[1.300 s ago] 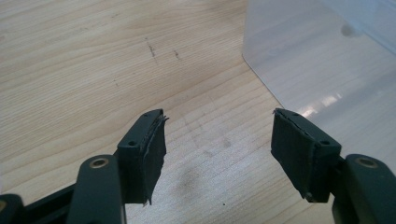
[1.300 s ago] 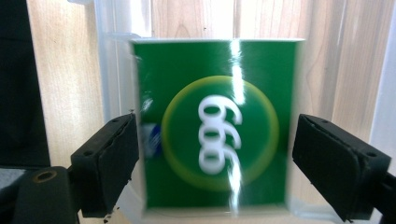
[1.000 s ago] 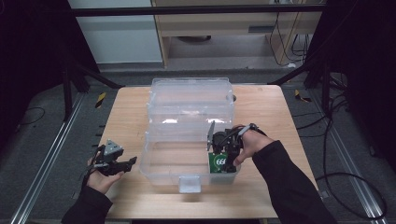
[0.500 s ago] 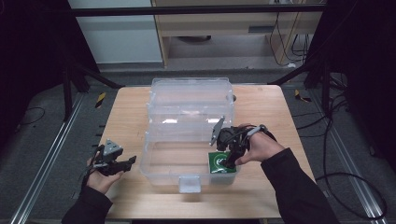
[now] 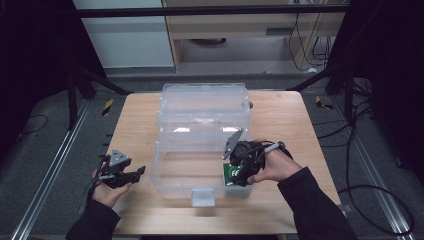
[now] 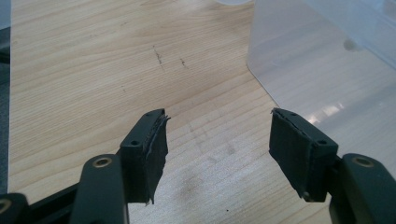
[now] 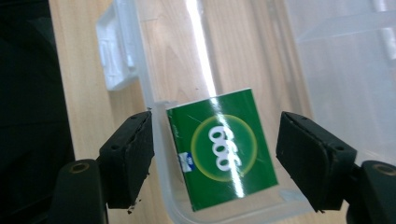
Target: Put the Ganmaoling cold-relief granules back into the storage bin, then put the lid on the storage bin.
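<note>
A green pack with a white "999" (image 7: pixel 224 149) lies flat in the front right corner of the clear plastic box (image 5: pixel 200 150). My right gripper (image 7: pixel 215 144) hovers over that corner. Its jaws have just been closing a little but stand open, one on each side of the pack and clear of it, with one jaw outside the box wall. In the high view, the right gripper (image 5: pixel 239 171) sits just right of the pack (image 5: pixel 231 174). My left gripper (image 5: pixel 137 172) rests open and empty above the bare wood left of the box (image 6: pixel 327 60), as the left gripper (image 6: pixel 217 140) view confirms.
The box's clear lid (image 5: pixel 204 102) stands open behind it. A white latch (image 5: pixel 203 196) sticks out of the front wall, and the latch (image 7: pixel 114 51) also shows beside the box rim. Bare wooden table (image 5: pixel 135 120) lies left of the box. Dark floor and cables surround the table.
My right hand has lifted and drawn back a little to the right from the box corner. The green pack stays in the box. The left hand has kept still.
</note>
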`<state>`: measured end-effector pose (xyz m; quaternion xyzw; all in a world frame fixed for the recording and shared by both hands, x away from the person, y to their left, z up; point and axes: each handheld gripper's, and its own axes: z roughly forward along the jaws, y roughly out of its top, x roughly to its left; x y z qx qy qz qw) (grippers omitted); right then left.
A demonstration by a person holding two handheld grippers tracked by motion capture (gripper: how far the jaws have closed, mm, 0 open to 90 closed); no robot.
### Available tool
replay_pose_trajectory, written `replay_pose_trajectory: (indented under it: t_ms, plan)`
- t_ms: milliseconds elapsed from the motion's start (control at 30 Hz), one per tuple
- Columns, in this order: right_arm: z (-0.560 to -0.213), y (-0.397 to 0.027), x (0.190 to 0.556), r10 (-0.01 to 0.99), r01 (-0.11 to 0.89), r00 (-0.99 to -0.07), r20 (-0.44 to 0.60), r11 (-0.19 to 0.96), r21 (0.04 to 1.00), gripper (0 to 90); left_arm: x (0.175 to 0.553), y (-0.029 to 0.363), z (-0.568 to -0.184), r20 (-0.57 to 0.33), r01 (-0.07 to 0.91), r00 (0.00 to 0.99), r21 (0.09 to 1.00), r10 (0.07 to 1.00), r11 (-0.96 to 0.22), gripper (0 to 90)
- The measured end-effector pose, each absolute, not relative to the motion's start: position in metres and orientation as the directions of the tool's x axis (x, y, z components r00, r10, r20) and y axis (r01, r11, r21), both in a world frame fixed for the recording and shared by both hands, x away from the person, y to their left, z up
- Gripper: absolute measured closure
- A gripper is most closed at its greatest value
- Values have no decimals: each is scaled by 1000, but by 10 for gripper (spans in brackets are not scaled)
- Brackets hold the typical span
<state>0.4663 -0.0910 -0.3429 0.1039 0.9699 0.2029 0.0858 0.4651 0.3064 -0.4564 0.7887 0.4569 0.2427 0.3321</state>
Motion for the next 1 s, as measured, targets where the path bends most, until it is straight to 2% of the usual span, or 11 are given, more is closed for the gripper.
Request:
replay_pose_trajectory:
  t_ms: [367,467,700,1000]
  plan:
    - [-358,-74,458,198,130,-973,-115,890,437,290,465,306,-456,77,555,466,750,882,-359,361]
    - [-360,-68,456,197,132,-975,-105,887,442,320,465,306,-456,78,551,466,754,881,-358,360]
    - [-368,-57,454,170,119,-981,-94,908,402,320,465,306,-456,76,551,465,755,882,-356,360]
    - [-377,-48,451,147,109,-987,-68,913,392,384,465,306,-455,77,548,465,757,882,-355,361]
